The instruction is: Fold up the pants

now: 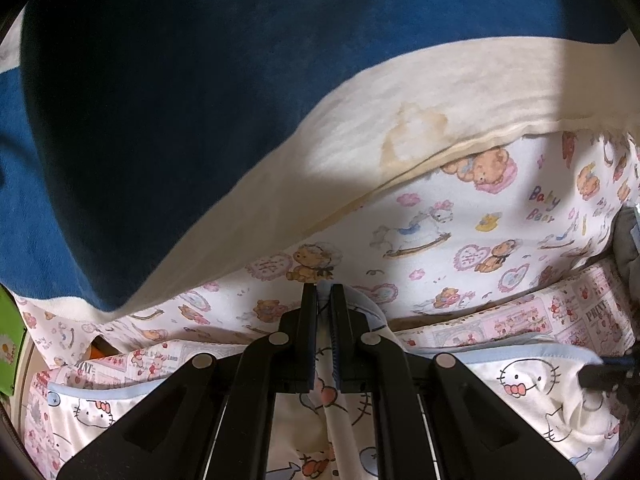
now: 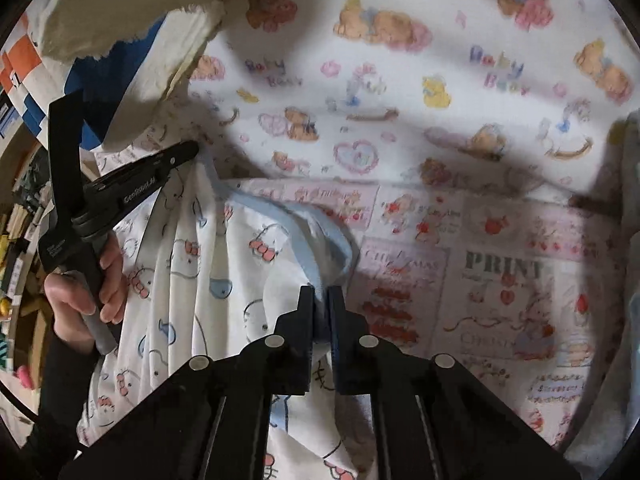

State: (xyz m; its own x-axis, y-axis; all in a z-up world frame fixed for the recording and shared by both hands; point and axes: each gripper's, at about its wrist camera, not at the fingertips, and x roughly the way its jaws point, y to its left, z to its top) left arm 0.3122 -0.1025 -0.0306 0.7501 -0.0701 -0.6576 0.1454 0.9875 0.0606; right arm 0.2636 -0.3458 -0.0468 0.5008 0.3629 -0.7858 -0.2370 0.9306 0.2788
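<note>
both the left gripper [image 1: 324, 292] and right gripper [image 2: 319, 296] are clamped on the pants' [image 2: 208, 264] blue-trimmed edge above the printed bedding [image 2: 480, 272], so uneven pulling could slip the thin fabric free.

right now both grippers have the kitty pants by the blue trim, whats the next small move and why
Probably draw the two grippers apart to pull the waistband taut. The left gripper and right gripper are each shut on the light blue trim of the pants, and the cloth between them hangs in loose, bunched folds over the printed bedding, so it looks too slack to fold cleanly.
</note>
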